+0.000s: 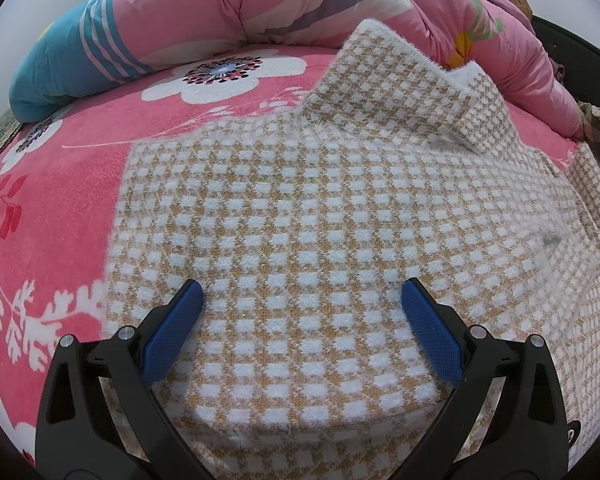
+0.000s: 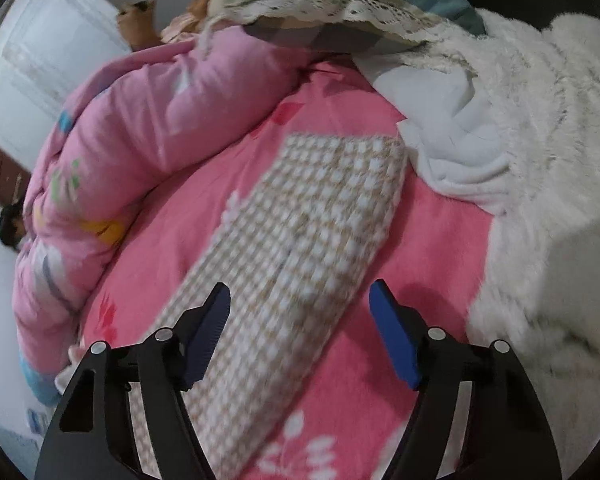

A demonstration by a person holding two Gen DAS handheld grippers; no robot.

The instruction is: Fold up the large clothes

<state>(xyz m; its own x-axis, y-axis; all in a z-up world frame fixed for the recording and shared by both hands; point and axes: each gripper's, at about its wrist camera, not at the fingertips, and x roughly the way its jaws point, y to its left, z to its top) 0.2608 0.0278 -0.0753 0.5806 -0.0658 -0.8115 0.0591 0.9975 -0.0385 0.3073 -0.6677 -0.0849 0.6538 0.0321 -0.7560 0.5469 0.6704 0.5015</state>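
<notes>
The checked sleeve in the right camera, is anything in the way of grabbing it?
Nothing visible. The right hand-held gripper is open right above the checked sleeve, which lies bare on the pink blanket.

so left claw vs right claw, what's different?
Left claw has wide jaws over the checked sweater body, view sharp. Right claw has narrower jaws straddling the sweater sleeve, view blurred, tilted. Shared: blue pads, both open, no cloth pinched.

Both tools look identical: left tool (image 1: 302,294) and right tool (image 2: 300,294) have black angular arms, silver screws, textured blue pads.
</notes>
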